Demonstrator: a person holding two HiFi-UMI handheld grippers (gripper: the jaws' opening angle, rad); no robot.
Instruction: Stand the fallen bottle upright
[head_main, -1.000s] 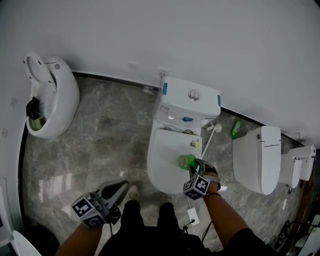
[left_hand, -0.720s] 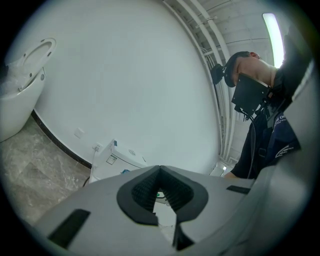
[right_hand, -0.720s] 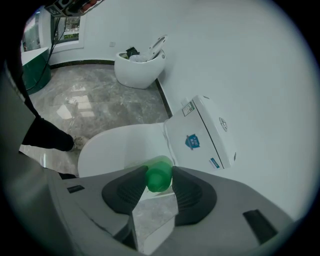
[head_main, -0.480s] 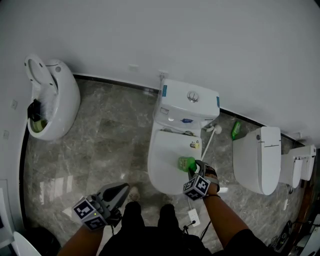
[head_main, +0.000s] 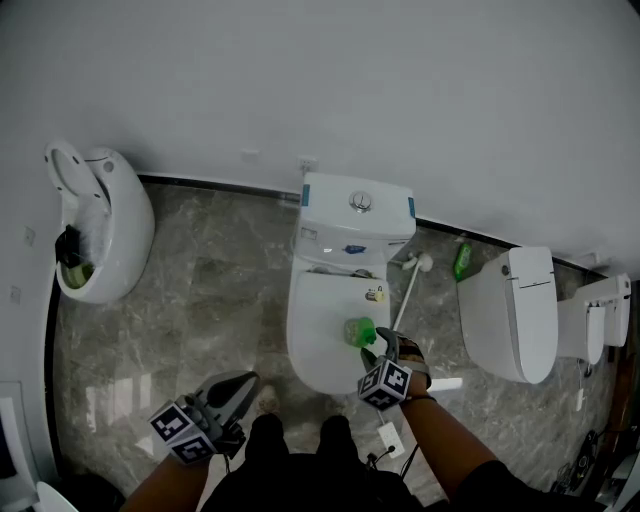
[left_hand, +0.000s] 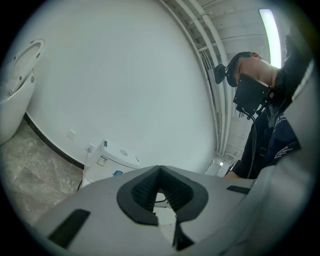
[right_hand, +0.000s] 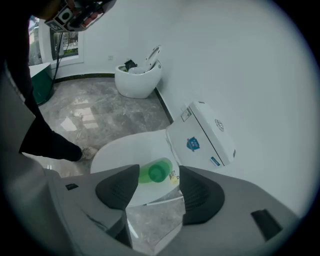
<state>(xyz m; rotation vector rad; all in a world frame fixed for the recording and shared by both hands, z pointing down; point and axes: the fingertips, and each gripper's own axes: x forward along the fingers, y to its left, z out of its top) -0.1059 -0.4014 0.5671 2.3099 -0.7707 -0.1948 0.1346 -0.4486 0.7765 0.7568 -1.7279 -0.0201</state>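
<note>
A green bottle (head_main: 358, 331) sits on the closed white toilet lid (head_main: 315, 320), near its right edge. In the right gripper view I look down on the bottle (right_hand: 156, 171) cap-first, so it appears to stand upright. My right gripper (head_main: 380, 345) hovers just in front of and above it. Its jaws are opening, and the bottle shows in the gap beyond the right gripper (right_hand: 159, 181), with the pads off it. My left gripper (head_main: 246, 381) hangs low at the left over the floor, and the left gripper (left_hand: 159, 174) has its pads together with nothing in them.
The toilet tank (head_main: 357, 215) stands against the white wall. A white toilet brush (head_main: 408, 290) leans to the right of the bowl. Another green bottle (head_main: 461, 260) stands on the floor by the wall, next to a second toilet (head_main: 505, 315). A white wall fixture (head_main: 95, 235) hangs far left.
The right gripper's jaws have spread and drawn back and up off the green bottle, which stays on the lid. The left gripper has risen slightly.
</note>
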